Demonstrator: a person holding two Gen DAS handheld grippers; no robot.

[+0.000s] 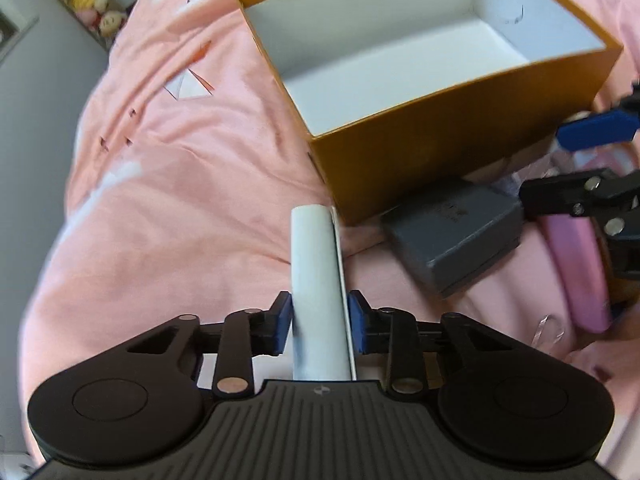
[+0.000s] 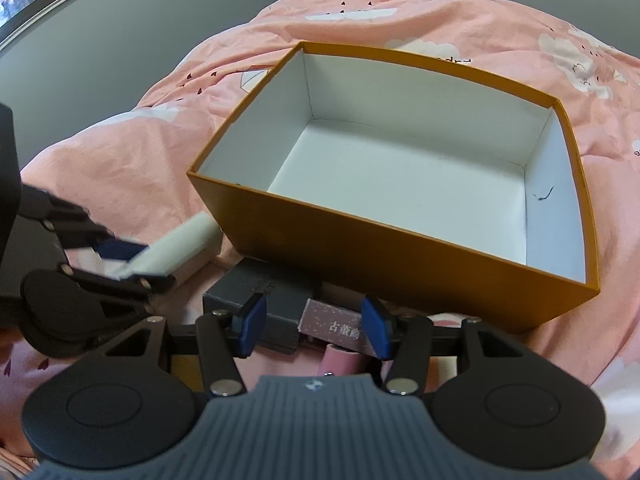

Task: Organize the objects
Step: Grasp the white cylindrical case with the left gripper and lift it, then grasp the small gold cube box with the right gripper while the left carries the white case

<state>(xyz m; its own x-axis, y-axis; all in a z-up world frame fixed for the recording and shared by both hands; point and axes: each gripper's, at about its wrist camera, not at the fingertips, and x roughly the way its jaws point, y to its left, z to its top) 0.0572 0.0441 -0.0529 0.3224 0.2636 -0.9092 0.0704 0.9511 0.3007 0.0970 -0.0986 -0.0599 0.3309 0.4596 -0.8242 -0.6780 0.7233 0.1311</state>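
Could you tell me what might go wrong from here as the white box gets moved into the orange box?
1. The left gripper grips the white box only at its near end, so the long free end could swing or slip out.
2. That free end sits close to the orange box wall and may knock against it when lifted.
3. The right gripper hangs open over the grey box nearby, so the two grippers could collide.

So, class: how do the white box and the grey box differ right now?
1. The white box is long and slim; the grey box is broader and squatter.
2. The left gripper clamps the white box; the grey box lies ungripped on the pink bedding.
Both sit outside the orange box.
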